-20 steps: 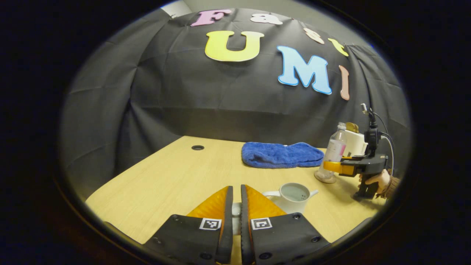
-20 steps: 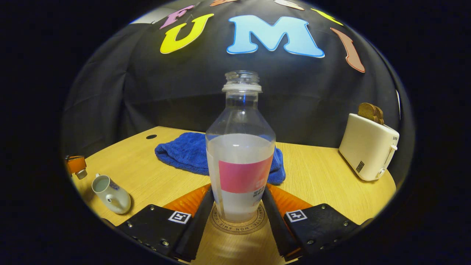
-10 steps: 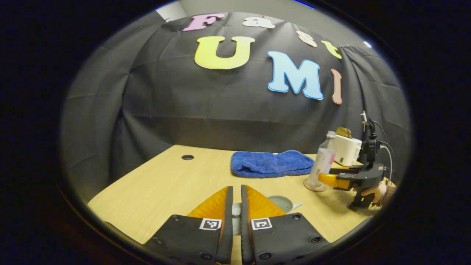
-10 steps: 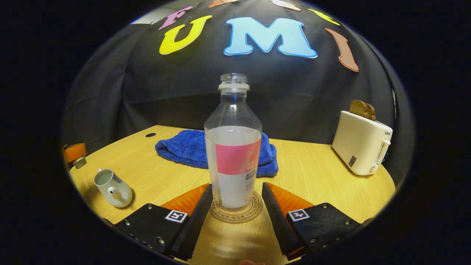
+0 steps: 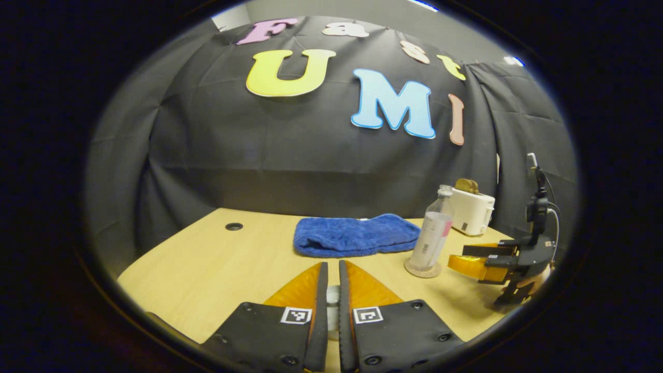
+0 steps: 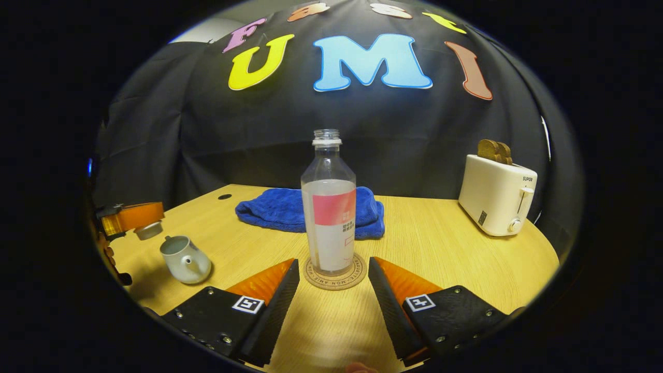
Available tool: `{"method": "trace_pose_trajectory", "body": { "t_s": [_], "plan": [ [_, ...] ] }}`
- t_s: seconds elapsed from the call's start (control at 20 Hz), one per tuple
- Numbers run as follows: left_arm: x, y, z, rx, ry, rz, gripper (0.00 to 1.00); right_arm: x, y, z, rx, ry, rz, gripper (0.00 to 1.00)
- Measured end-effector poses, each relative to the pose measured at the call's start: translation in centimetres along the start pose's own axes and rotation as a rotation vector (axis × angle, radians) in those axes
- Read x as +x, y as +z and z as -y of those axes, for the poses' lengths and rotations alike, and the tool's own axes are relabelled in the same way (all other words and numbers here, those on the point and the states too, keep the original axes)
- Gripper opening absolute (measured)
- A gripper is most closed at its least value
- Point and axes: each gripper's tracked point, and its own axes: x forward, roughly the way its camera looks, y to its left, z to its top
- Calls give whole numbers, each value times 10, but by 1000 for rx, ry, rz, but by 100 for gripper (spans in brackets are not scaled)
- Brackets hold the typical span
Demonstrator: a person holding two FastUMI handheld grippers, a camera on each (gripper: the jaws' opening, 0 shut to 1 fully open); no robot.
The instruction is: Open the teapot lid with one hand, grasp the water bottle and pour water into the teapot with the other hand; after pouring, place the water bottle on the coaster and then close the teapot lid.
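The clear water bottle [image 6: 331, 217], pink-labelled and about half full, stands upright and uncapped on the round cork coaster [image 6: 335, 273]. My right gripper [image 6: 333, 260] is open just short of it, one finger on each side and neither touching. The white teapot [image 6: 184, 254] sits lidless at the left with water inside. My left gripper [image 6: 132, 217] hovers above and behind the teapot, shut on the small white teapot lid [image 6: 147, 230]. In the left gripper view, the lid's white knob [image 5: 331, 295] shows between the left gripper's [image 5: 331, 265] fingers. The bottle [image 5: 432, 238] and the open right gripper [image 5: 484, 259] are at the right.
A blue towel [image 6: 311, 210] lies bunched behind the bottle. At the right rear of the wooden table [image 6: 456, 259] stands a white toaster [image 6: 497, 194] with toast in it. A cable hole [image 5: 234, 226] is at the far left, and the black cloth wall closes off the back.
My right gripper has opened, let go of the bottle on the coaster and drawn back. The left gripper, holding the lid, has shifted so the teapot slid under its fingers.
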Motion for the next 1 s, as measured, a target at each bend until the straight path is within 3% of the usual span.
{"method": "trace_pose_trajectory", "body": {
  "t_s": [0.4,1.0],
  "plan": [
    [19,-16,19,34,-10,-29,16,-28,13,-17,-50,39,63,84],
    [33,-29,17,91,25,-33,16,-35,10,-21,-30,53,63,84]
  ]
}}
